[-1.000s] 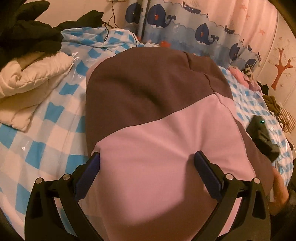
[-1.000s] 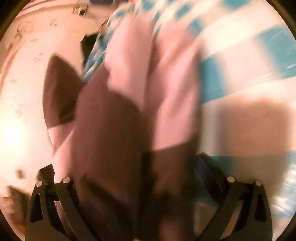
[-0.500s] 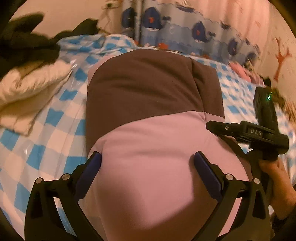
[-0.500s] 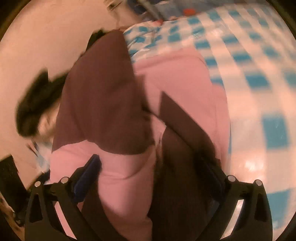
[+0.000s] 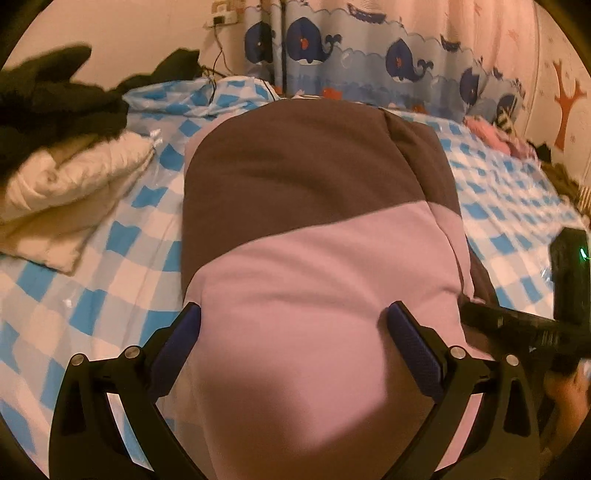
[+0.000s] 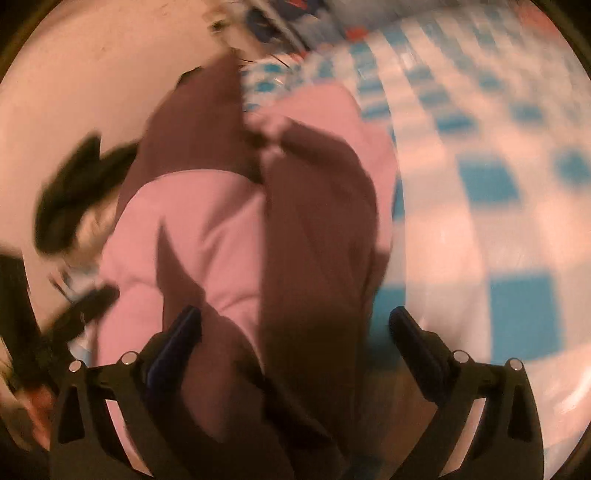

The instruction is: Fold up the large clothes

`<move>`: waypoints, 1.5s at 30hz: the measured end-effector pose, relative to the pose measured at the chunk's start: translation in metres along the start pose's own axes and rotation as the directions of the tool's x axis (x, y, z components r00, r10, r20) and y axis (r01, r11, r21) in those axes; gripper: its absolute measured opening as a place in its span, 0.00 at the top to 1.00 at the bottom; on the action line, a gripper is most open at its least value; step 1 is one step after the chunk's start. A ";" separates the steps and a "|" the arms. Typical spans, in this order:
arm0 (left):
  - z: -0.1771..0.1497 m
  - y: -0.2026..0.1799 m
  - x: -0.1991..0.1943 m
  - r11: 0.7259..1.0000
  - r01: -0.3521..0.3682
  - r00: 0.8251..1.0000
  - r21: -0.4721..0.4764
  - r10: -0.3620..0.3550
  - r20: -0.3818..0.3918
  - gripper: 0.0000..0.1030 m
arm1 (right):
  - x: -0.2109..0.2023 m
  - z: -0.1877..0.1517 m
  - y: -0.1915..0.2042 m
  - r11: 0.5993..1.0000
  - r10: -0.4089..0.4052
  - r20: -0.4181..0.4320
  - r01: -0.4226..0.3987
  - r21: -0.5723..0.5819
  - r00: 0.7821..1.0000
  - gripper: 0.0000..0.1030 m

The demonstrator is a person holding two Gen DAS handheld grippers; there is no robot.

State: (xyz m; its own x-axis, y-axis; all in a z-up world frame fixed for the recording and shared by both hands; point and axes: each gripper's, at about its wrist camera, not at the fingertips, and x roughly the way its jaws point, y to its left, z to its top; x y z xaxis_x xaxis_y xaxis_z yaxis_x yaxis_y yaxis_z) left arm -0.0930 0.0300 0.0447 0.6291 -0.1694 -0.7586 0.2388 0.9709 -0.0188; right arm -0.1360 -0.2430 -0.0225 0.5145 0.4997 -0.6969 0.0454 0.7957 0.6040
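Note:
A large pink and dark brown garment (image 5: 314, 229) lies folded on the blue and white checked bed cover (image 5: 122, 251). My left gripper (image 5: 295, 325) is open, its fingers wide apart over the pink near part. The right gripper's body (image 5: 532, 332) shows at the garment's right edge in the left wrist view. In the blurred right wrist view, my right gripper (image 6: 295, 332) is open over the garment (image 6: 258, 229), above a brown sleeve or side panel lying along the pink part.
A cream padded garment (image 5: 70, 181) and a black fluffy one (image 5: 55, 99) lie at the left. A whale-print curtain (image 5: 369, 55) hangs behind the bed. Pink clothes (image 5: 491, 136) lie at the far right. A wall socket with a cable (image 5: 221, 18) is at the back.
The right gripper swung across the garment and now sits lower at its right edge. The left gripper has tilted up slightly. Both stay open.

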 end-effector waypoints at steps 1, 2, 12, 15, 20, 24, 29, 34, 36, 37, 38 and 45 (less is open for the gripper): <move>-0.001 -0.004 -0.006 1.000 -0.011 1.000 0.007 0.011 0.004 0.07 | -0.004 0.002 0.002 1.000 -0.008 0.001 0.008 0.004 1.000 0.06; -0.002 -0.006 -0.014 1.000 -0.005 1.000 0.005 0.005 0.005 0.08 | -0.010 0.005 0.011 0.999 -0.033 0.012 0.034 -0.024 0.999 0.07; -0.024 -0.025 -0.095 0.998 -0.014 1.000 -0.057 0.013 -0.021 0.08 | -0.106 -0.022 0.089 0.944 -0.232 0.154 0.260 -0.202 0.960 0.07; -0.030 -0.026 -0.117 0.996 -0.020 1.000 -0.082 0.018 -0.023 0.08 | -0.126 -0.037 0.106 0.924 -0.270 0.182 0.307 -0.227 0.946 0.07; -0.038 -0.024 -0.149 0.994 -0.058 0.998 -0.092 0.057 -0.015 0.08 | -0.136 -0.057 0.131 0.895 -0.314 0.186 0.356 -0.269 0.931 0.07; -0.041 -0.027 -0.164 0.994 -0.080 0.997 -0.076 0.080 -0.012 0.08 | -0.135 -0.068 0.150 0.879 -0.320 0.173 0.360 -0.312 0.931 0.07; -0.040 -0.025 -0.172 0.994 -0.083 0.996 -0.075 0.083 -0.014 0.08 | -0.136 -0.069 0.158 0.876 -0.318 0.172 0.359 -0.324 0.932 0.07; -0.039 -0.028 -0.173 0.993 -0.087 0.996 -0.078 0.086 -0.020 0.08 | -0.136 -0.070 0.160 0.875 -0.328 0.171 0.366 -0.316 0.929 0.07; -0.039 -0.028 -0.172 0.993 -0.087 0.996 -0.085 0.084 -0.030 0.08 | -0.136 -0.071 0.162 0.876 -0.331 0.168 0.368 -0.313 0.929 0.07; -0.039 -0.028 -0.170 0.992 -0.086 0.996 -0.090 0.083 -0.040 0.08 | -0.137 -0.071 0.163 0.876 -0.333 0.167 0.370 -0.311 0.928 0.07; -0.039 -0.027 -0.170 0.992 -0.086 0.996 -0.094 0.081 -0.047 0.08 | -0.137 -0.072 0.164 0.875 -0.334 0.165 0.371 -0.310 0.928 0.07; -0.045 -0.016 -0.165 0.990 -0.085 0.995 -0.116 0.078 -0.066 0.08 | -0.135 -0.074 0.167 0.872 -0.343 0.153 0.375 -0.317 0.927 0.07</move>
State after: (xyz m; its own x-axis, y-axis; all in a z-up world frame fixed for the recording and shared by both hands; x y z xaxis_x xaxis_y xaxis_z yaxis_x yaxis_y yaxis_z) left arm -0.2339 0.0496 0.1415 0.5954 -0.0815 -0.7993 0.0967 0.9949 -0.0294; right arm -0.2614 -0.1524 0.1442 0.5924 0.1380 -0.7937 -0.0388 0.9890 0.1430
